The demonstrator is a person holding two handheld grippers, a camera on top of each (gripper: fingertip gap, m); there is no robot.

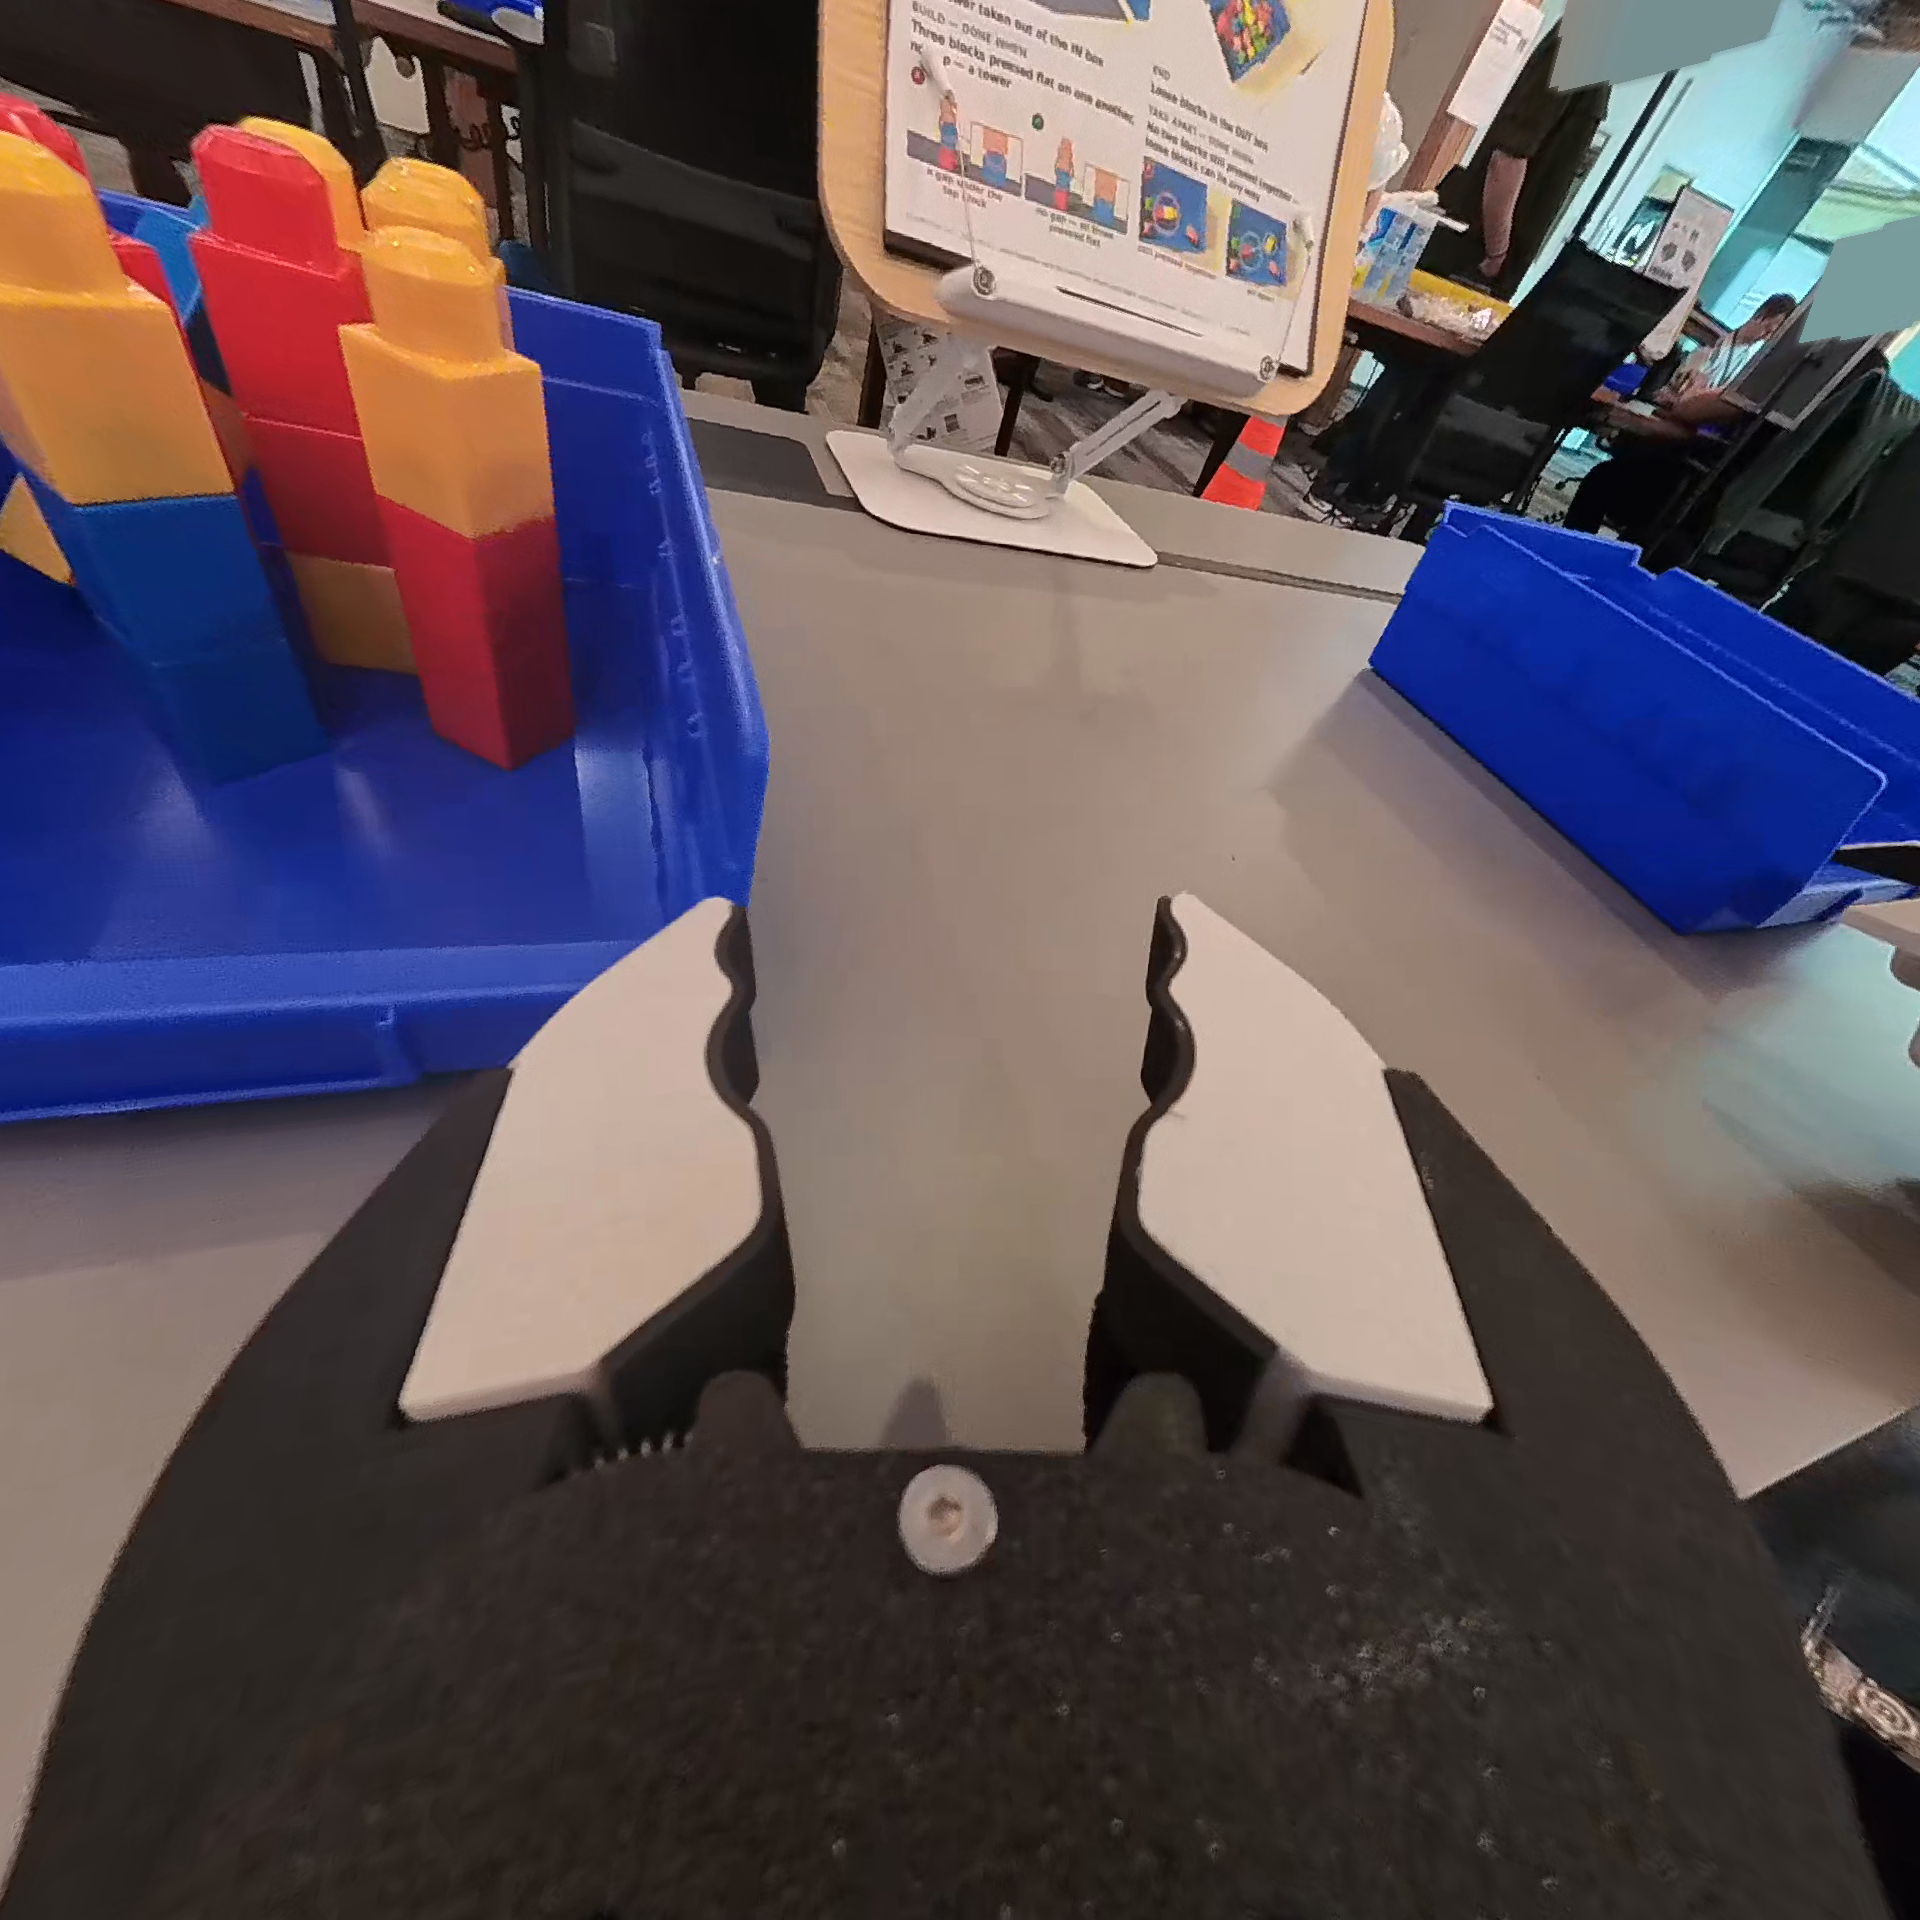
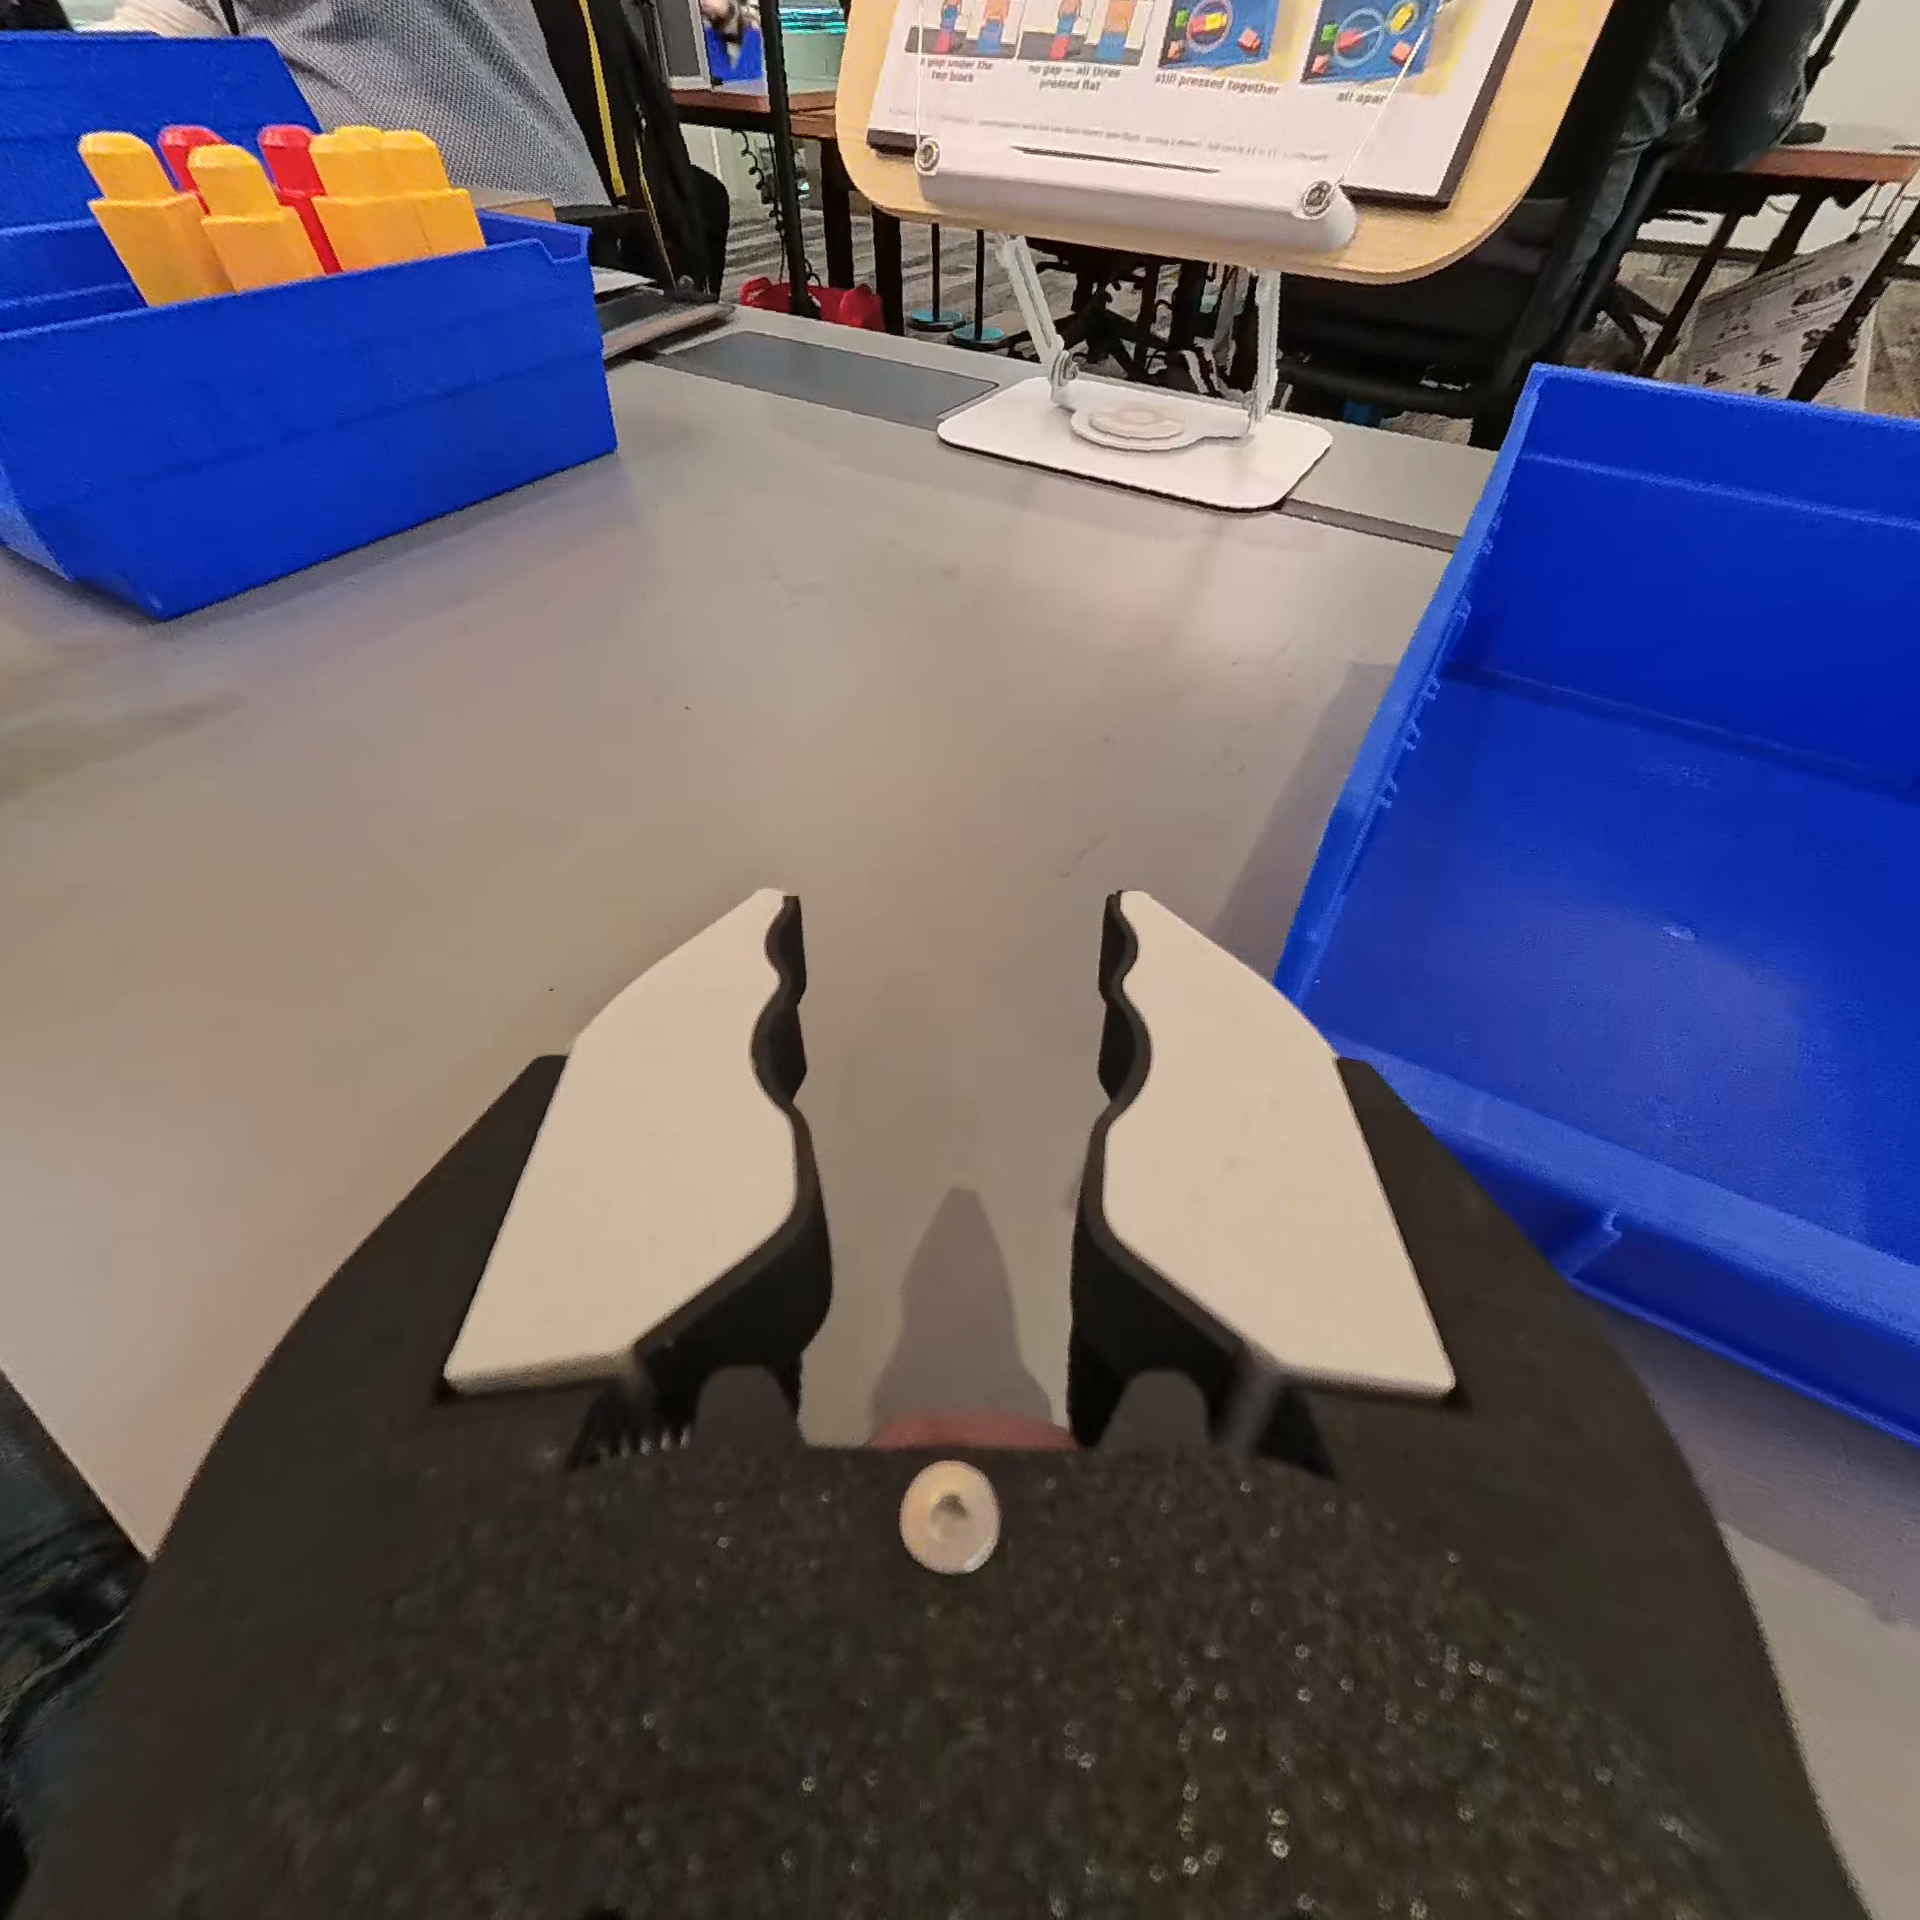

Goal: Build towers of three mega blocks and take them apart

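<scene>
Several block towers in yellow, red and blue (image 1: 457, 499) stand upright in a blue bin (image 1: 665, 644) at the left of the left wrist view. The same bin (image 2: 312, 416) shows far left in the right wrist view, with yellow and red block tops (image 2: 260, 218) above its wall. My left gripper (image 1: 951, 925) is open and empty over the grey table (image 1: 987, 727), just right of that bin's front corner. My right gripper (image 2: 951, 914) is open and empty over the table, just left of a second blue bin (image 2: 1621, 894) that shows no blocks.
A white stand with a wooden board and an instruction sheet (image 1: 1101, 187) sits at the table's far edge, also in the right wrist view (image 2: 1143, 156). The second bin (image 1: 1621, 727) lies right in the left wrist view. People and chairs are behind the table.
</scene>
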